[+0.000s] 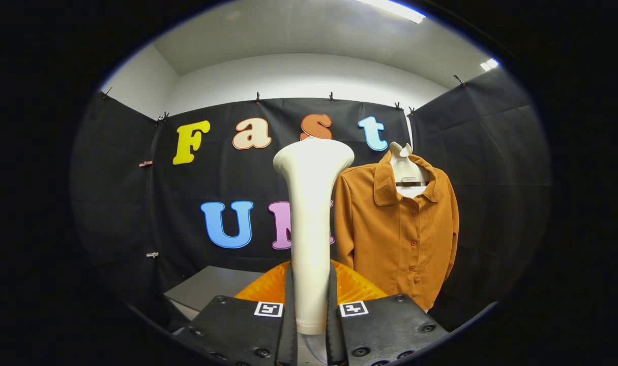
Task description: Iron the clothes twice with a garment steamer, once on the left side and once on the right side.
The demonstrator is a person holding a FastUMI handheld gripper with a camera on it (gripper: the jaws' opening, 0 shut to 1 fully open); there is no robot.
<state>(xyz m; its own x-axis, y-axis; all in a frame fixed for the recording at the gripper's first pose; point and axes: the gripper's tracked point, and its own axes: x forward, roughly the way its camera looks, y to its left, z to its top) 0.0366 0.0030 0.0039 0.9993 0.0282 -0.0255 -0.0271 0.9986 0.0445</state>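
Gripper [311, 317] jaws closed on white garment steamer [311, 213], held upright. Orange shirt [398, 239] hangs on hanger [409, 170] beyond, right of steamer head, apart from it.

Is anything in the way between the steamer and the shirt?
Nothing visible. The claw is shut on the steamer, which stands upright between its fingers. The shirt hangs on a hanger just beyond and to the steamer's right, with open space between them.

grey box [207, 292], ceiling light [392, 10], white wall [298, 76], clips [331, 96]
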